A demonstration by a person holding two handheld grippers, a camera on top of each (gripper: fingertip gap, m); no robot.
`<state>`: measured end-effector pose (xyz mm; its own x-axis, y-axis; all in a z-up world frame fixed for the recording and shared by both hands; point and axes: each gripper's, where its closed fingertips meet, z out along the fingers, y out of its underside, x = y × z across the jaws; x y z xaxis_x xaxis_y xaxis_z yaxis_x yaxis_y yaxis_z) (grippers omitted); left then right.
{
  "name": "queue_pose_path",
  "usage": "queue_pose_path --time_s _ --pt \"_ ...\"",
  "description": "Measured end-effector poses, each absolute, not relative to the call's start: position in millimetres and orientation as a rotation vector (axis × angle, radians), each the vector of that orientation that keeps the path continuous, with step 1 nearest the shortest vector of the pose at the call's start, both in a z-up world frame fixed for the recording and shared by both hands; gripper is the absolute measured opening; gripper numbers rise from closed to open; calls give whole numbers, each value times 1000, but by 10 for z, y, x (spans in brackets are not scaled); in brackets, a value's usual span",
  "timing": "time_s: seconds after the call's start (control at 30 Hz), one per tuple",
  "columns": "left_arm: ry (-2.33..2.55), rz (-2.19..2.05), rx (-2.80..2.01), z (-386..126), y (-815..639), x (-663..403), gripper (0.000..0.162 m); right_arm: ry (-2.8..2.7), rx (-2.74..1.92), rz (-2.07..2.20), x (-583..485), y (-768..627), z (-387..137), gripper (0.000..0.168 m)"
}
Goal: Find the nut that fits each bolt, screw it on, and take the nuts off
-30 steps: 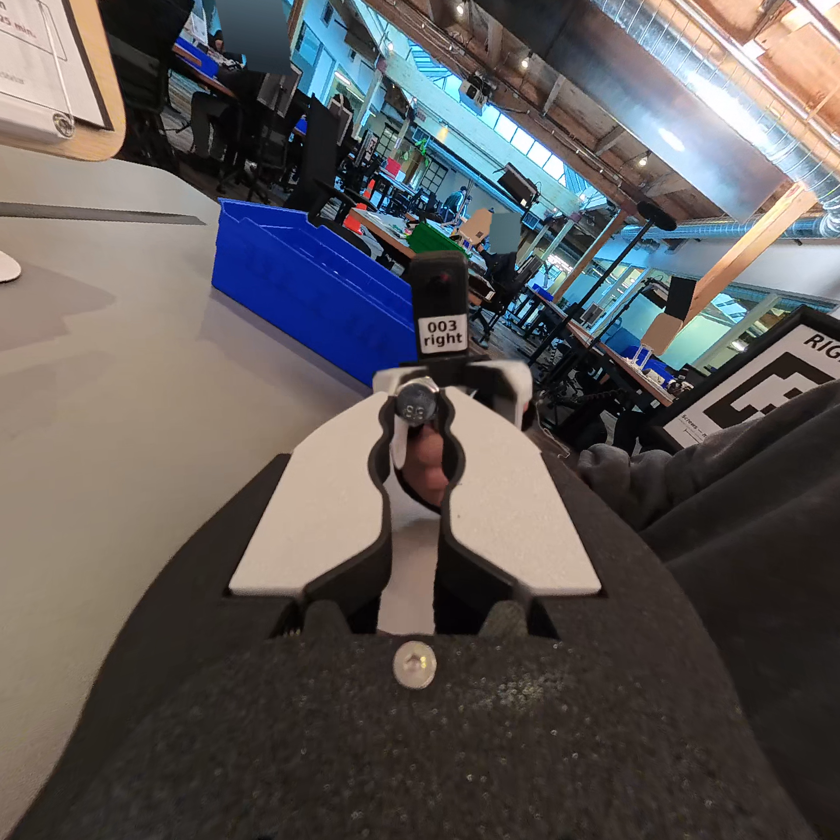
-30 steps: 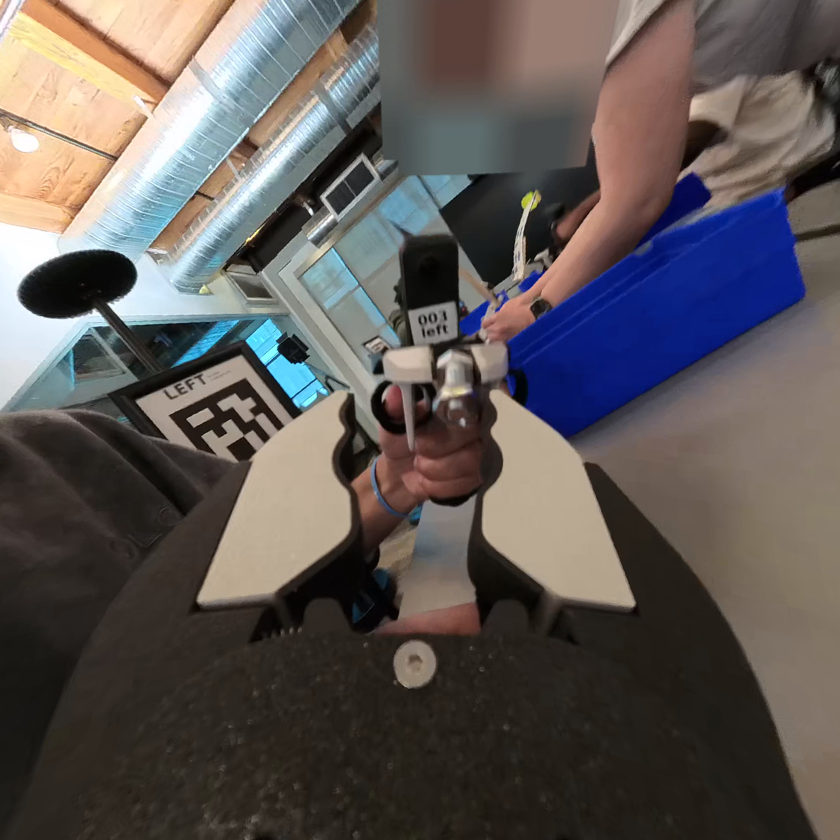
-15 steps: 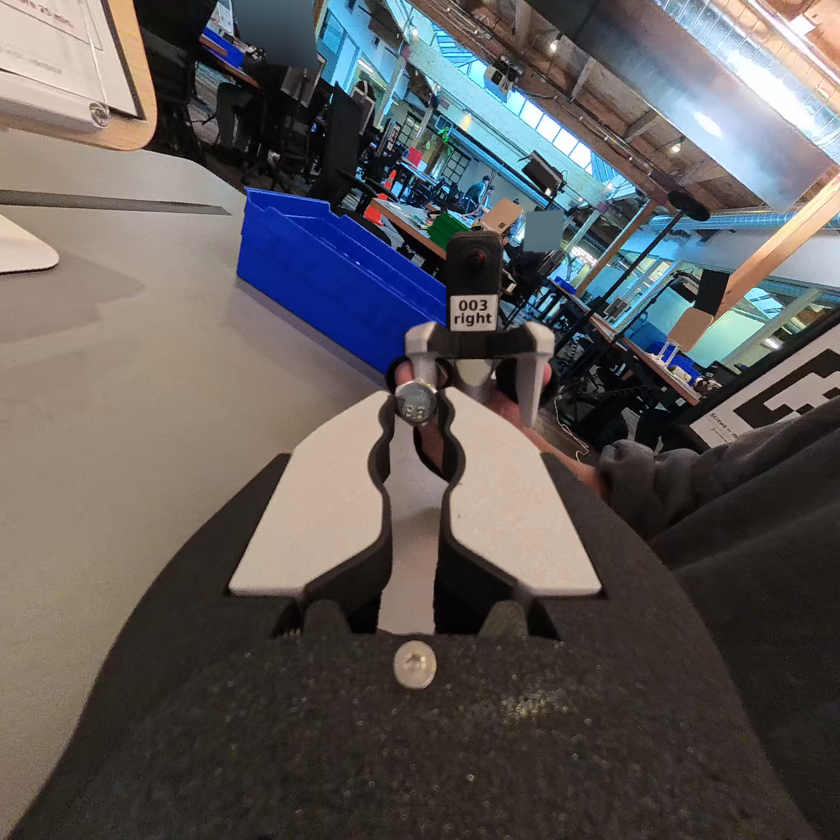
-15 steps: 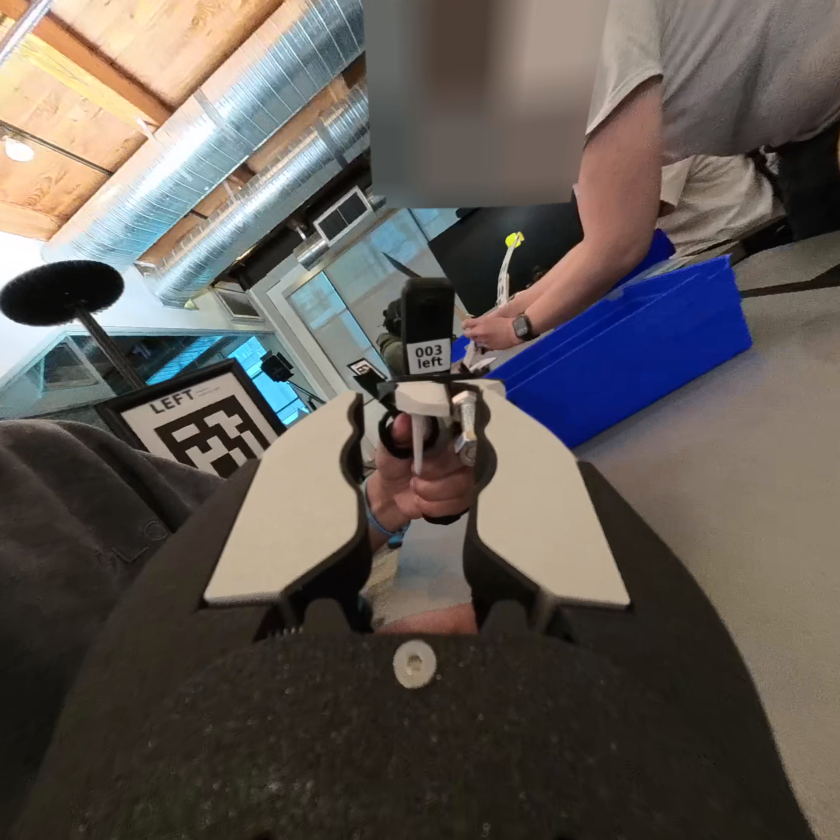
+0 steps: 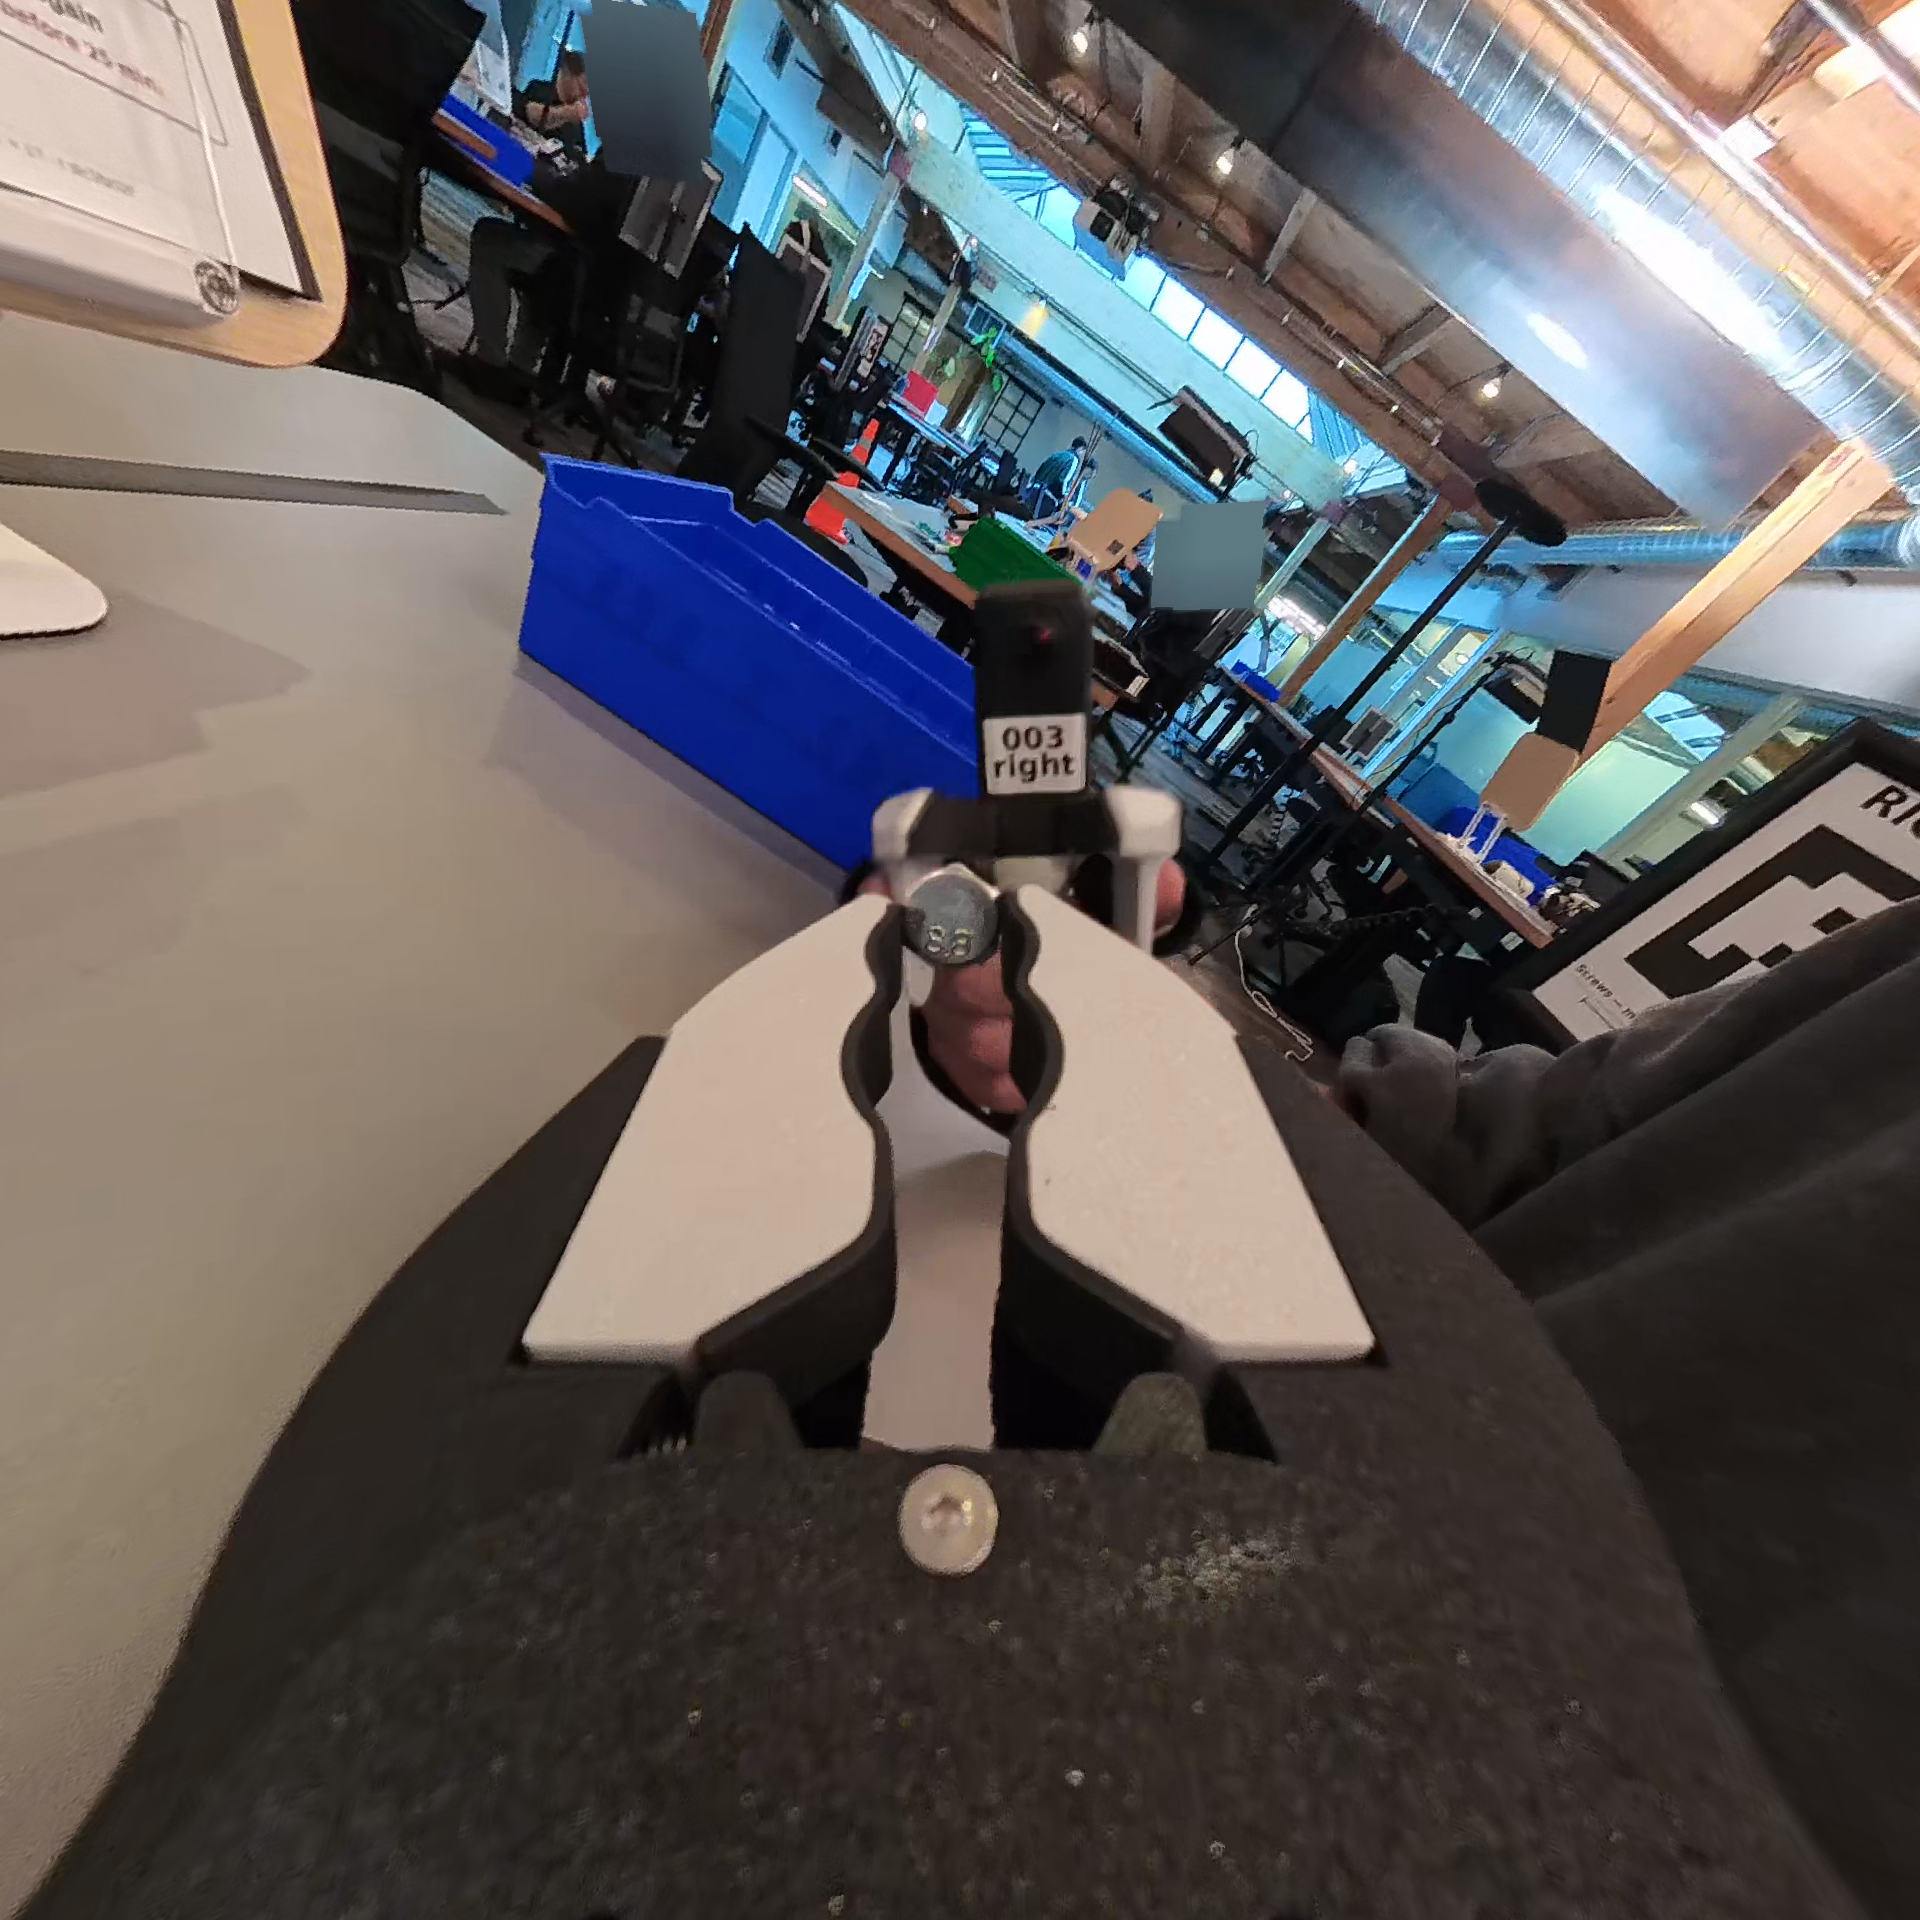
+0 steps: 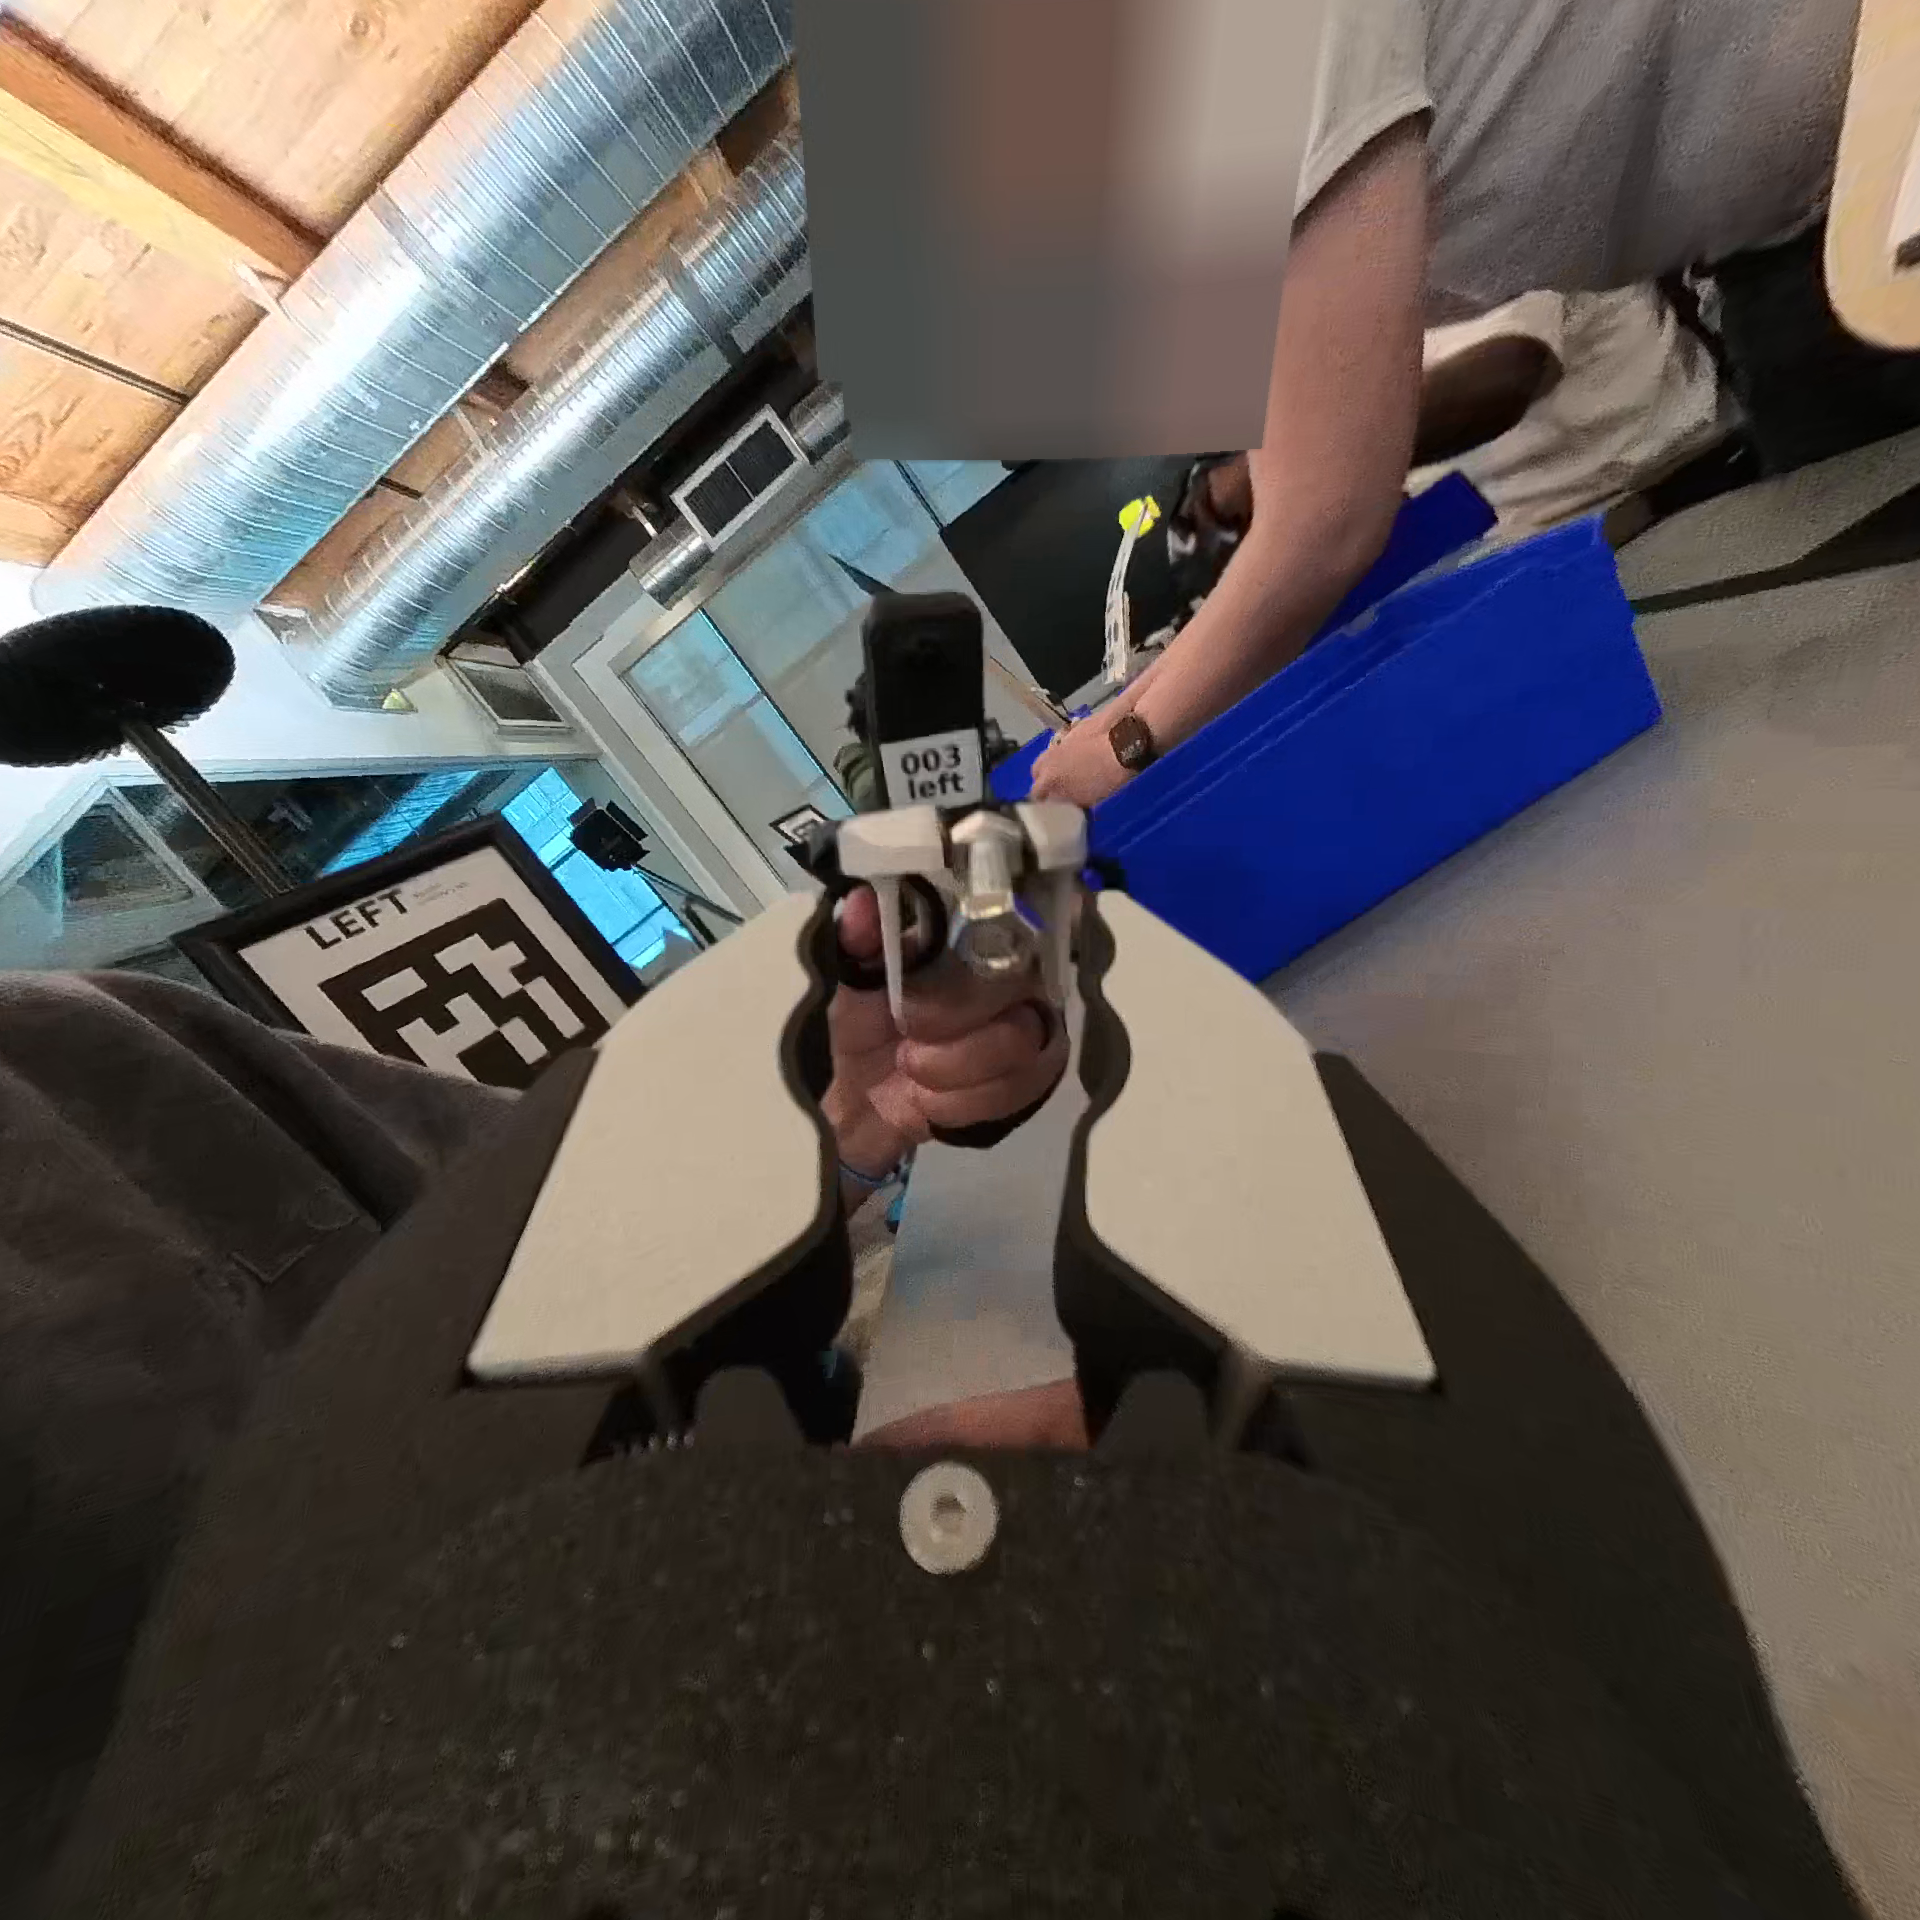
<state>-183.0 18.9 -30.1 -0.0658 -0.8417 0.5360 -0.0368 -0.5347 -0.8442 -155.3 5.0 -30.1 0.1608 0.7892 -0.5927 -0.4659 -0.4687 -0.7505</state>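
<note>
Left gripper (image 5: 951, 935) pinching bolt (image 5: 950, 928) by head, raised above grey table (image 5: 260, 935), near blue bin (image 5: 727, 665). Right gripper (image 6: 951, 956) facing bolt, fingers spread wide, nut (image 6: 992, 951) between tips.

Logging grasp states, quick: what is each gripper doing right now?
Left gripper: closed on the bolt, gripping its head.
Right gripper: open, holding nothing, its fingers either side of the bolt's threaded end.

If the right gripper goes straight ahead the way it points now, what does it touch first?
Most likely the nut on the bolt held by the left gripper, straight ahead of the open right gripper. Depth is unclear; it may already lie between the fingers.
</note>
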Motion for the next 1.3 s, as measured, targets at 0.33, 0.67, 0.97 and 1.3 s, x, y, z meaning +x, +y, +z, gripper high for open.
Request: queue_pose_path --time_s 0.33,0.67,0.97,1.3 --pt "966 -1634 -1617 -371 210 -1829 17 -336 -1314 1553 -1497 19 -75 46" --pt "991 -1637 -1573 -289 147 -1818 17 -198 -1400 1871 -1729 8 -416 40" --pt "1009 -1628 -1579 -321 132 -1809 17 -244 -1439 1783 -1755 29 -455 18" --pt "973 -1863 -1754 -503 52 -1728 17 -818 -1466 765 -1613 8 -649 18"
